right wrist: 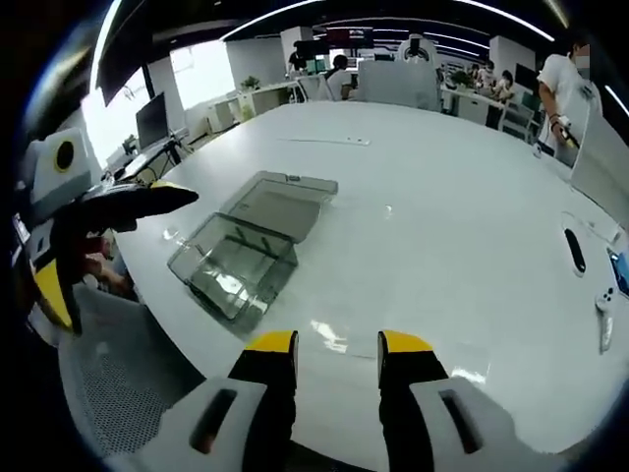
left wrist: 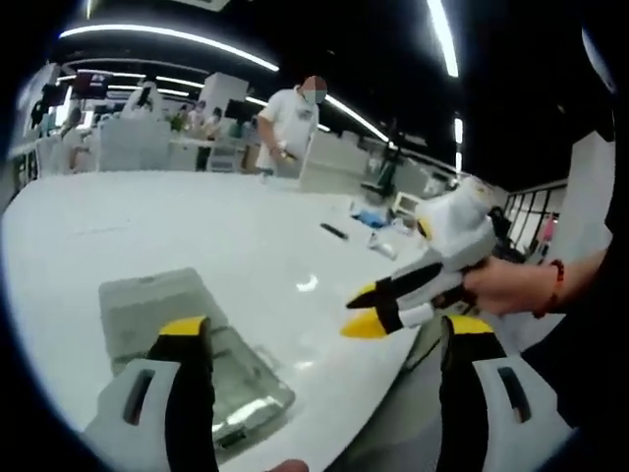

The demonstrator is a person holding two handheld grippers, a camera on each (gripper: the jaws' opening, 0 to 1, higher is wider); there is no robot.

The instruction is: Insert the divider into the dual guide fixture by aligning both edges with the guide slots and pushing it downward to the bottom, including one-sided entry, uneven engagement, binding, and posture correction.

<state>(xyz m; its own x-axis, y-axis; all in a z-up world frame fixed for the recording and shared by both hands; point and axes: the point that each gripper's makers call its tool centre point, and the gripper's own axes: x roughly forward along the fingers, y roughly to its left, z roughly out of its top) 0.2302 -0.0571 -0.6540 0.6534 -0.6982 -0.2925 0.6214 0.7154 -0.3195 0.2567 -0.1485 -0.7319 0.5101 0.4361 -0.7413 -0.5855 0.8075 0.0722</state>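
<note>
A clear plastic box, the guide fixture, sits on the white table near its edge. A flat clear panel lies against its far side. In the left gripper view the box lies just past my left finger, with the panel beyond it. My left gripper is open wide and holds nothing. It also shows at the left of the right gripper view, as the left gripper. My right gripper is open and empty above the table edge. A hand holds this right gripper where it enters the left gripper view.
A black remote-like object and a white controller lie at the table's right side. A mesh chair stands below the table edge. People stand at the far desks. Small items lie further along the table.
</note>
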